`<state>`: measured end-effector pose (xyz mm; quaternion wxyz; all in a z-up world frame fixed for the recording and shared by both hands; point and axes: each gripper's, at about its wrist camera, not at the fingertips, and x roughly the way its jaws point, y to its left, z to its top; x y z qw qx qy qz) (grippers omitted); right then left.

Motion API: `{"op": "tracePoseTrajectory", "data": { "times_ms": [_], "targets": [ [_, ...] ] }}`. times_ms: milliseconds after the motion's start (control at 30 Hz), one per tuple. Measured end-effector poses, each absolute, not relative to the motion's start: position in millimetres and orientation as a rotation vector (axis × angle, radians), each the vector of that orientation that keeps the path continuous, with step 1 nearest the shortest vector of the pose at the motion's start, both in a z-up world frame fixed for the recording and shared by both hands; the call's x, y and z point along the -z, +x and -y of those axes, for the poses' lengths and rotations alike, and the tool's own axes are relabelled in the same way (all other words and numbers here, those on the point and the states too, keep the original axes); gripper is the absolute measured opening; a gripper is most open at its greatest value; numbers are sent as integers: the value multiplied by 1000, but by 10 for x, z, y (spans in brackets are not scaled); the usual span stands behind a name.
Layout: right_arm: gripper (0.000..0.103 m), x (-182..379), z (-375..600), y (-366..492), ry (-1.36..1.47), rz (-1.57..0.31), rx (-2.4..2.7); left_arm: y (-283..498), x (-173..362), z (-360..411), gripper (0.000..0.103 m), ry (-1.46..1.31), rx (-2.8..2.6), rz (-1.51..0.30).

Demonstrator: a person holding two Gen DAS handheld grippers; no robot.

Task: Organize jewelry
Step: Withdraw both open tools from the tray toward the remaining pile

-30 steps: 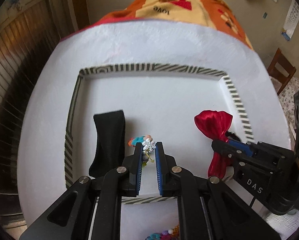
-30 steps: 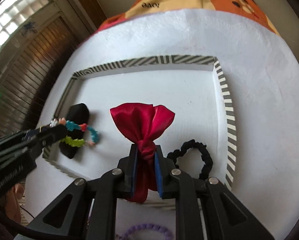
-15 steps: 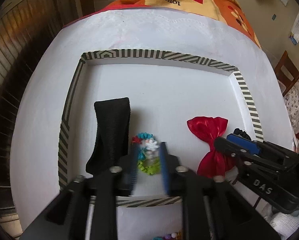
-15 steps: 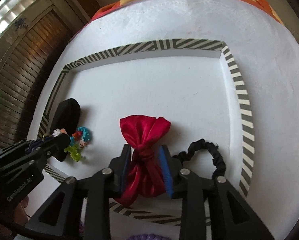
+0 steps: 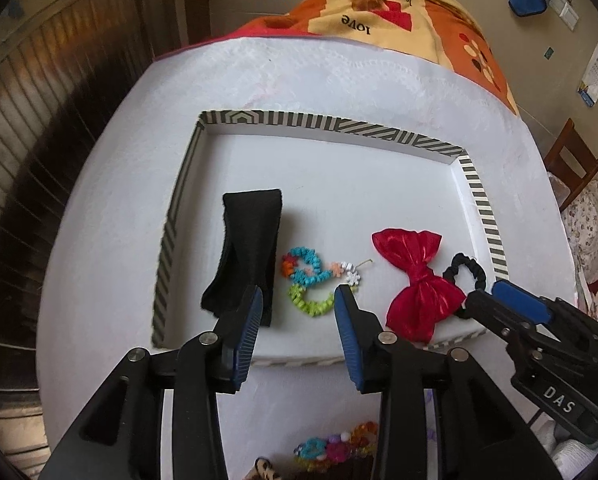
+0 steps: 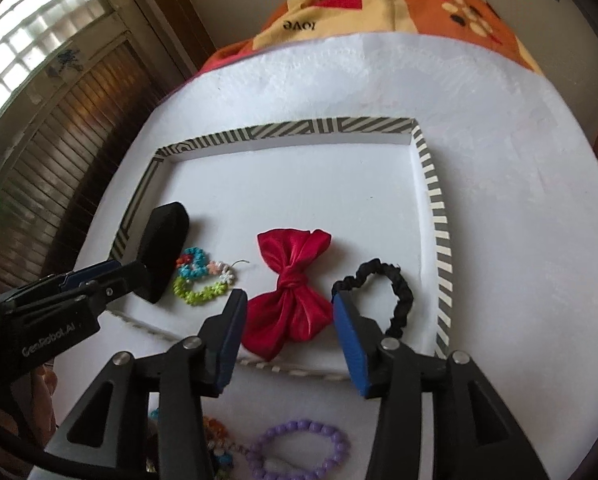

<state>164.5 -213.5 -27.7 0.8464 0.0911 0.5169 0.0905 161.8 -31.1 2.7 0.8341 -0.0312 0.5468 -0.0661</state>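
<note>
The left gripper is spread wide and holds nothing; the multicoloured beaded flower bracelet lies loose in the shallow white tray with the black-and-white striped rim, just beyond its fingertips. The right gripper is equally wide and empty, its jaws on either side of the red satin bow, which rests in that tray beside the black fabric scrunchie. Both should probably back straight out without snagging fabric. Short of the tray's near rim, a purple beaded bracelet awaits on the white tablecloth. Beyond the tray, an orange patterned blanket; brown louvred shutters stand off the tray's left side.
</note>
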Motion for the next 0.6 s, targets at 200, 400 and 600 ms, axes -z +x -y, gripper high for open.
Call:
{"op": "tracePoseTrajectory", "data": {
  "times_ms": [200,400,600],
  "targets": [
    [48,166,2151,1406,178,-1068,-190,1402,-107,372,28,-48,136,-1139],
    [49,115,2165,1182,174,-1063,-189,1172,-191,421,28,-38,133,-1121],
    [51,56,2168,974,165,-1054,-187,954,-250,453,28,-32,135,-1106]
  ]
}}
